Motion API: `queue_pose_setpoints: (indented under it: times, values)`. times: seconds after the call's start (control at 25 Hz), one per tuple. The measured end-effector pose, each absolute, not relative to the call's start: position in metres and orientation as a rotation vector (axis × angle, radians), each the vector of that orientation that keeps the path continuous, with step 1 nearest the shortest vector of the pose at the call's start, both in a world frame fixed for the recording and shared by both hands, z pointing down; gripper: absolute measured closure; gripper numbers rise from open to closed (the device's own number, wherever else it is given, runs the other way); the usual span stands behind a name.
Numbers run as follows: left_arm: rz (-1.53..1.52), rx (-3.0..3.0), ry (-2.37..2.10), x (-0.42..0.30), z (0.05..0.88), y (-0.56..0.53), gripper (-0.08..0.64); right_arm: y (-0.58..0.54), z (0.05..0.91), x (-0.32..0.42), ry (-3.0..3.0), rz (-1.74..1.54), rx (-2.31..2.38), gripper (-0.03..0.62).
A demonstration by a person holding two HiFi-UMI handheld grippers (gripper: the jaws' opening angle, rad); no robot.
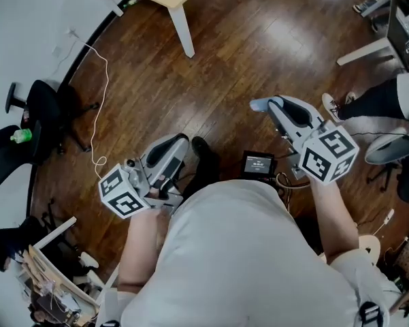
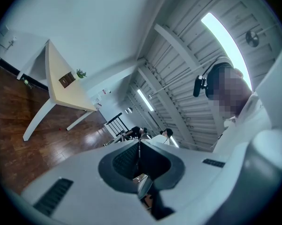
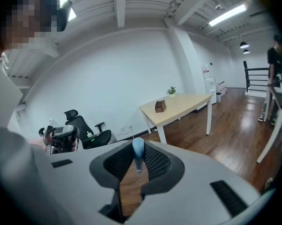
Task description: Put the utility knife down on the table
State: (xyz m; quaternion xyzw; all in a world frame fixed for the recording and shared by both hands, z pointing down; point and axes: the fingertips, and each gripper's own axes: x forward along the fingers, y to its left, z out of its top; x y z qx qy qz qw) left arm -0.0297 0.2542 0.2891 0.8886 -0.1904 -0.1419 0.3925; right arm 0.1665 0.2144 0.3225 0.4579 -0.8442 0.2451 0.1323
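You are pinching the utility knife [image 3: 137, 148] in your right gripper [image 3: 138, 159] — its blue end poking out past the tips — and the table [image 3: 187, 104] is sitting well ahead.

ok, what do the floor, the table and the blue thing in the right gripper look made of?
The floor: dark wood planks or laminate, glossy; plank seams and glare show. The table: pale wood-look top, matte, on white painted-looking legs; solid or veneer unclear. The utility knife in the right gripper: light blue, smooth, probably plastic.
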Motion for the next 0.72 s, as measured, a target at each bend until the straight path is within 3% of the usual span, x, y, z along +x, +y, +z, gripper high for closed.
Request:
queue_pose_setpoints:
  times: [0.32,0.72]
  values:
    - [-0.321,2.272,-0.426,-0.056,0.285,0.186,0.557,0.149,0.313,0.135,-2.446,0.676,1.358,0.523]
    - [-0.293,2.250,-0.484,-0.034,0.296,0.102,0.557,0.052,0.331,0.152,-2.476,0.692,1.303,0.523]
